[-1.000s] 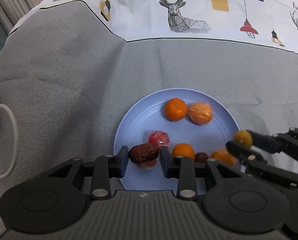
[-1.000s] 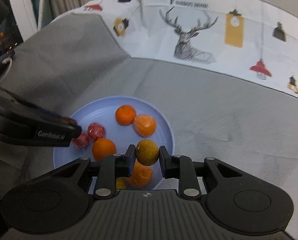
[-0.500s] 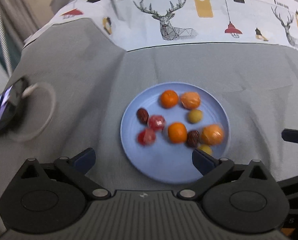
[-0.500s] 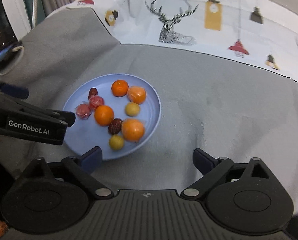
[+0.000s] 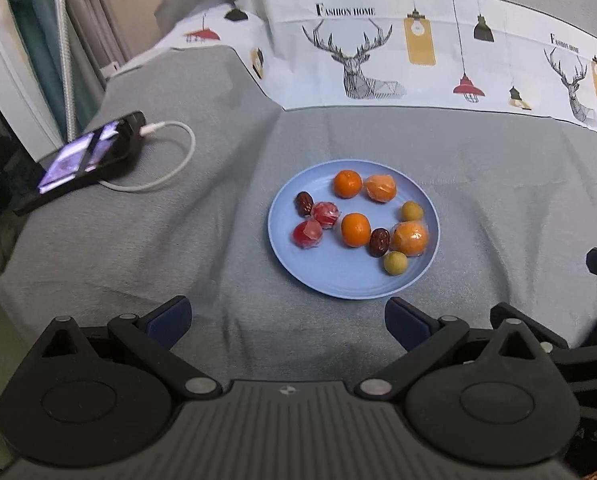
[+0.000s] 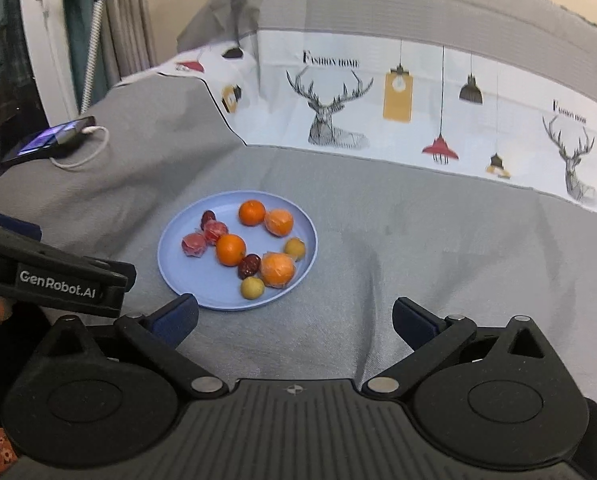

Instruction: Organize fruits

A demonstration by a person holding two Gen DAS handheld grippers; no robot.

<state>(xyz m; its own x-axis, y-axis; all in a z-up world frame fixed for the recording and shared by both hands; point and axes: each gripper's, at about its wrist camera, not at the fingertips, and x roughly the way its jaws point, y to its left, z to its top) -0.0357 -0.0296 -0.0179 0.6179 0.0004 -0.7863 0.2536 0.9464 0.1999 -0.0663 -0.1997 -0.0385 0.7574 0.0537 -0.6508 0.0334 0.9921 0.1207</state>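
Note:
A light blue plate (image 5: 338,286) rests on the grey cloth and holds several fruits. They are two bare oranges (image 5: 355,230), two wrapped oranges (image 5: 410,238), two red wrapped fruits (image 5: 325,215), two dark dates (image 5: 379,242) and two yellow-green fruits (image 5: 395,263). My left gripper (image 5: 286,318) hangs open and empty above the cloth, short of the plate's near rim. My right gripper (image 6: 294,316) is to the right of the plate (image 6: 202,280); its jaws are opening, with nothing between them.
A phone (image 5: 86,160) with a white cable (image 5: 166,160) lies at the far left on the grey cloth. A white cloth printed with deer (image 5: 358,68) and lamps covers the back. Curtains (image 6: 126,20) hang at the upper left.
The left gripper let go of a date and the right of a yellow-green fruit; both fruits now lie on the plate. Both grippers opened wide and drew back and up.

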